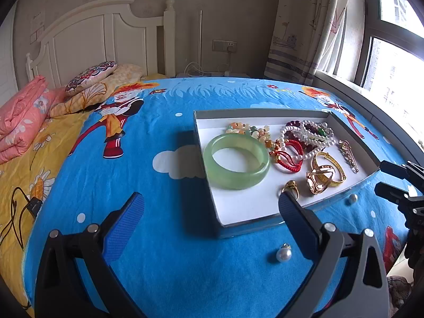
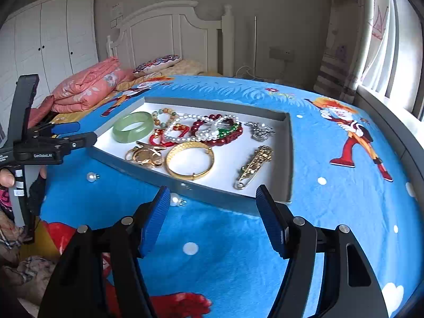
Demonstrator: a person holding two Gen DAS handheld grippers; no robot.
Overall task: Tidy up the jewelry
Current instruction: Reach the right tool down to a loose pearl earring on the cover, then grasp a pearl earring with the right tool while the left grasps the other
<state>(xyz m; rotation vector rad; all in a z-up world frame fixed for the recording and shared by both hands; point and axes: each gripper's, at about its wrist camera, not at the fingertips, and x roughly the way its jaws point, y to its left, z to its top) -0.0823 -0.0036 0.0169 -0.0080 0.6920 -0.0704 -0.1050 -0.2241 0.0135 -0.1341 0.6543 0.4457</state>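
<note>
Jewelry, piled in a flat grey tray (image 1: 352, 137) with a white floor, out on a blue cartoon blanket (image 1: 148, 137). Green bangle (image 1: 236, 161) flat at one end of the tray, next to coloured beads (image 1: 250, 130). White pearl strings (image 2: 196, 126) looped over dark red beads (image 2: 233, 136) and red cord (image 1: 290, 157) in the middle. Gold bangle (image 2: 189, 163) near the front wall, with gold rings (image 2: 145, 156) bunched just beside it. Big gold pin (image 2: 254, 166) lying slanted close by, and a silver sparkly brooch (image 2: 260, 130) behind it. Two pearl drops outside the tray on the blanket: one pearl (image 2: 175, 199) just beside the front wall, the other pearl (image 2: 91, 177) further along, near the tray's corner. Right gripper (image 2: 212, 217) low over the blanket in front of the tray, jaws spread wide apart with nothing between, blue pad (image 2: 156, 222) right next to the nearer pearl. Left gripper (image 1: 209, 214) held over the tray's other corner, jaws also spread wide, holding nothing, one finger tip over a gold ring. Fingers of a hand (image 2: 6, 177) wrapped around the left gripper's handle at the edge of the right view. Further off, a folded pink quilt (image 1: 21, 122), a flowery pillow (image 1: 91, 75), a white headboard (image 1: 106, 34), a curtain (image 1: 302, 26) and a bright window (image 1: 394, 61).
</note>
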